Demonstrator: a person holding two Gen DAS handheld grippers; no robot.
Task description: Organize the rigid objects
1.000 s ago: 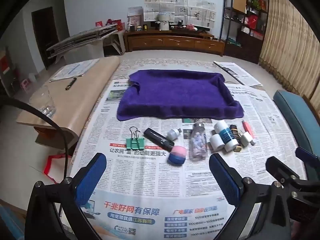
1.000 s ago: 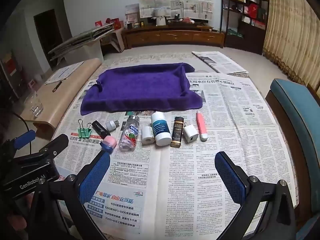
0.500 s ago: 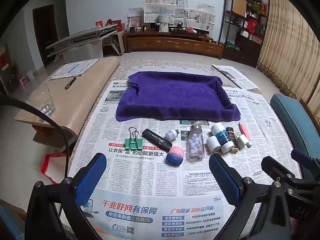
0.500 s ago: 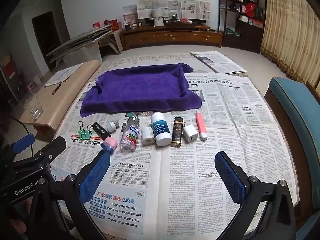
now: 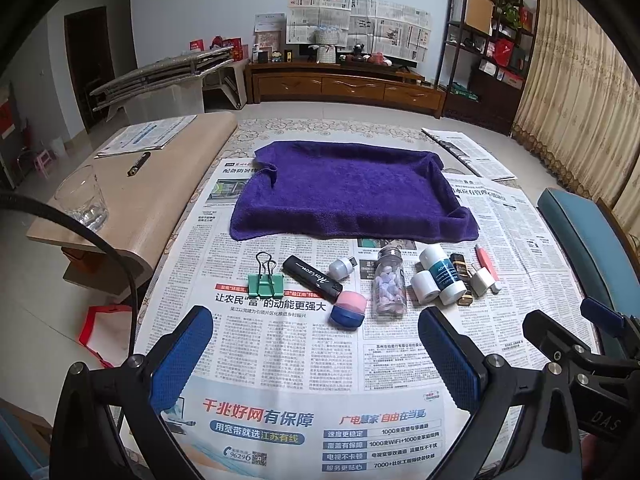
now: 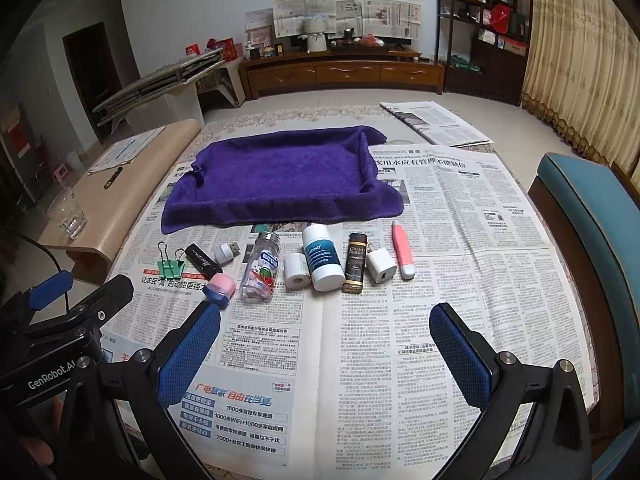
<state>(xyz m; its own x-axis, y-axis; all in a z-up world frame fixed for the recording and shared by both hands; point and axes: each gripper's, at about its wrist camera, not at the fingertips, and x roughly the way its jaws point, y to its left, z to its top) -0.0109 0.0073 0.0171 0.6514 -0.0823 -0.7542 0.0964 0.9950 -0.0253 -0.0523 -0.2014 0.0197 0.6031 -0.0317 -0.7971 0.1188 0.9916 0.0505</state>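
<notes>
A row of small objects lies on the newspaper in front of a purple towel tray (image 5: 352,196) (image 6: 280,176): green binder clip (image 5: 265,284) (image 6: 170,266), black lighter (image 5: 312,279), white USB plug (image 5: 342,268), pink-blue lip balm (image 5: 348,309) (image 6: 219,287), clear pill bottle (image 5: 389,286) (image 6: 261,271), white roll (image 6: 297,271), white-blue tube (image 6: 322,257), brown bottle (image 6: 355,262), white charger (image 6: 381,266), pink knife (image 6: 401,249). My left gripper (image 5: 316,354) and right gripper (image 6: 324,346) are open and empty, hovering near the table's front edge.
A wooden side table (image 5: 160,184) with a glass (image 5: 82,200) and a pen stands at the left. A teal chair (image 6: 588,224) stands at the right. Newspaper (image 6: 460,240) covers the table.
Both grippers have drawn back and risen slightly, so the row of objects sits farther away. Nothing was taken hold of.
</notes>
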